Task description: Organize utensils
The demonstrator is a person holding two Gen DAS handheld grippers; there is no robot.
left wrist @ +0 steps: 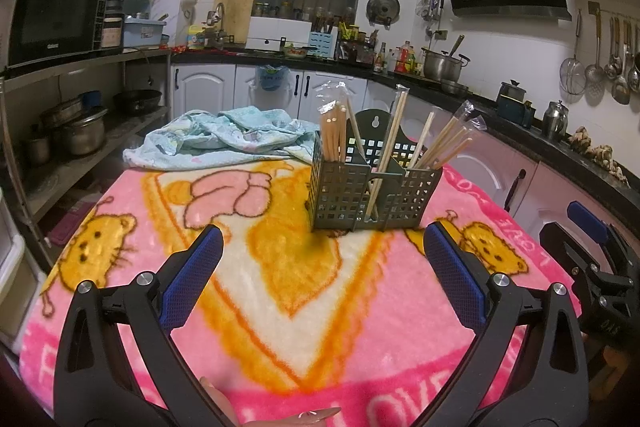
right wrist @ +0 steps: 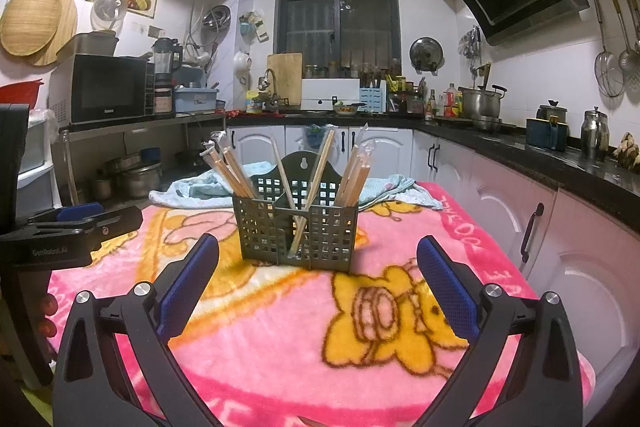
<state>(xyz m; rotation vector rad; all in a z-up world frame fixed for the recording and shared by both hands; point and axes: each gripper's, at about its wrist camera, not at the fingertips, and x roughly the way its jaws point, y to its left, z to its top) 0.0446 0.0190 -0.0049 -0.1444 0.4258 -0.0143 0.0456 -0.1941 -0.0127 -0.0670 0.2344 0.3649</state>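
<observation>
A dark green perforated utensil holder point(left wrist: 372, 197) point(right wrist: 298, 231) stands upright on the pink cartoon blanket point(left wrist: 280, 299) point(right wrist: 304, 339). Bundles of wooden chopsticks point(left wrist: 334, 137) point(right wrist: 234, 169) in clear sleeves lean in its three compartments. My left gripper point(left wrist: 322, 239) hovers open just in front of the holder, nothing between its blue pads. My right gripper point(right wrist: 318, 249) is also open and empty, facing the holder from close by. The right gripper shows at the right edge of the left wrist view; the left gripper appears at the left edge of the right wrist view.
A crumpled light blue cloth point(left wrist: 224, 139) point(right wrist: 192, 191) lies on the table behind the holder. Kitchen counters point(right wrist: 540, 155) with pots and bottles run along the back and right. A shelf with a microwave point(left wrist: 52, 19) stands at the left.
</observation>
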